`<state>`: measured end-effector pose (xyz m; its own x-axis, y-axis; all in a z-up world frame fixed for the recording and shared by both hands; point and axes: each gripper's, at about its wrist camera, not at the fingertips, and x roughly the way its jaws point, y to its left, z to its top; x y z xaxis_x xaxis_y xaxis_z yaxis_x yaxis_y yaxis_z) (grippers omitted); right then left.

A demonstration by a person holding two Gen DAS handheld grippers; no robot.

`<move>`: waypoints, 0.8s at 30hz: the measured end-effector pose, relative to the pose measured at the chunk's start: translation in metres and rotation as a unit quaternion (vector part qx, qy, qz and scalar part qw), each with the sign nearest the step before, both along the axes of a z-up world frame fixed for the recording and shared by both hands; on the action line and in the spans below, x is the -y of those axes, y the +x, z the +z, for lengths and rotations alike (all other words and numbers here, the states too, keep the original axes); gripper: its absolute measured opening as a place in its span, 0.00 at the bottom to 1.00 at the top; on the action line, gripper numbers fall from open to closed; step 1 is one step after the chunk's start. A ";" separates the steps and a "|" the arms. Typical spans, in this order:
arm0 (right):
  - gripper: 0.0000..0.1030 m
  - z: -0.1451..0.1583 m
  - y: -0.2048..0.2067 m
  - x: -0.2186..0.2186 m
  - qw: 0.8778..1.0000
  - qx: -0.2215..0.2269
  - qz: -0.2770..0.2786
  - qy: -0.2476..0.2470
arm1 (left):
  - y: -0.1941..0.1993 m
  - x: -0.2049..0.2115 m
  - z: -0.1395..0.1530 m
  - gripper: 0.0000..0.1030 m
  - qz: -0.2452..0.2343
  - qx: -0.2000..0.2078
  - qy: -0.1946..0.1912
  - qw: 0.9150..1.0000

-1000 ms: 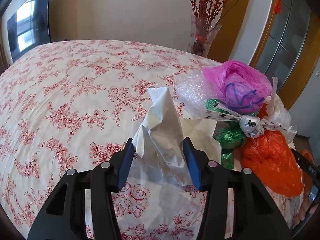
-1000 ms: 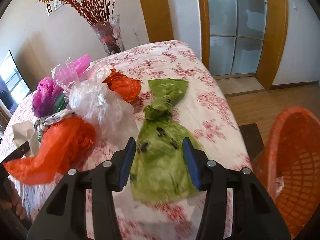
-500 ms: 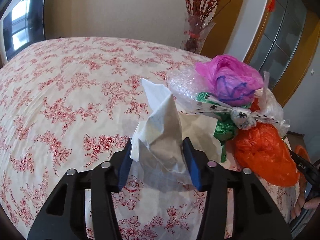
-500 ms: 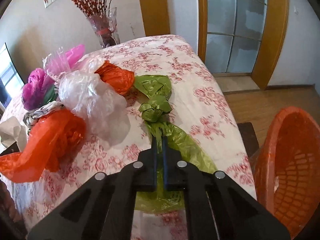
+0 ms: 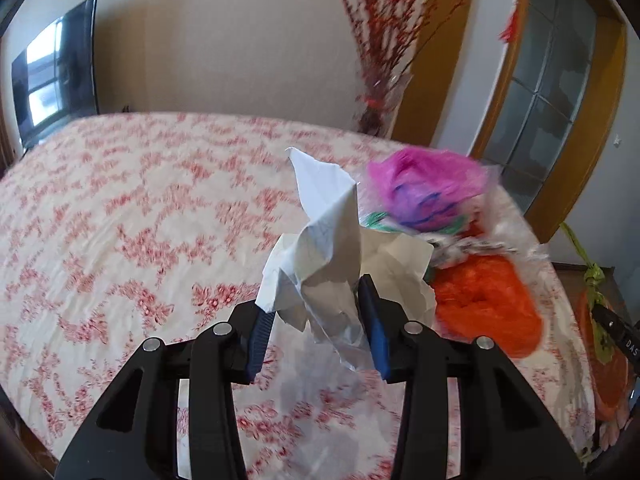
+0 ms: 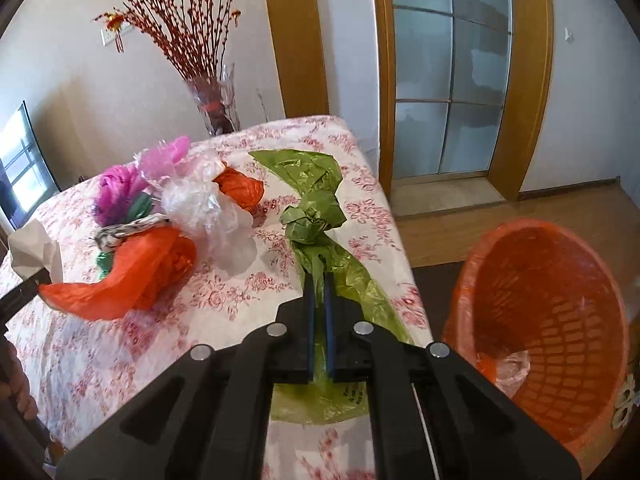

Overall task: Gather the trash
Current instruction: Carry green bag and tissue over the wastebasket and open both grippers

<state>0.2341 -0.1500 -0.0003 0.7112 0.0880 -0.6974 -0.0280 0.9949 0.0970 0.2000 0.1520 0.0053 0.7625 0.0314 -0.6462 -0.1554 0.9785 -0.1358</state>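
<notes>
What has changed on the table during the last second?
The right tool closed on the green bag and began lifting it. The left tool gripped the white paper and raised it off the table. The orange basket and remaining bags stayed put.

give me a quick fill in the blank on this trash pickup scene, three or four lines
1. The right gripper is shut on the ____ plastic bag.
2. The left gripper holds a crumpled white ____.
3. The orange basket stands on the ____, beside the table.
4. The branches stand in a glass ____ at the table's far edge.

Missing words: green; paper; floor; vase
</notes>
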 end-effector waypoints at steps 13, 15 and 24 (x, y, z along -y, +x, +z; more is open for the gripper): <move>0.06 0.028 -0.066 0.041 0.998 0.041 -0.044 -0.004 | -0.037 0.093 0.052 0.41 -0.099 0.057 0.010 0.993; 0.06 0.032 -0.074 0.049 0.998 0.044 -0.051 -0.001 | -0.038 0.107 0.055 0.41 -0.115 0.060 0.007 0.992; 0.06 0.041 -0.111 0.097 0.993 0.062 -0.102 0.017 | -0.040 0.186 0.052 0.41 -0.191 0.053 -0.002 0.980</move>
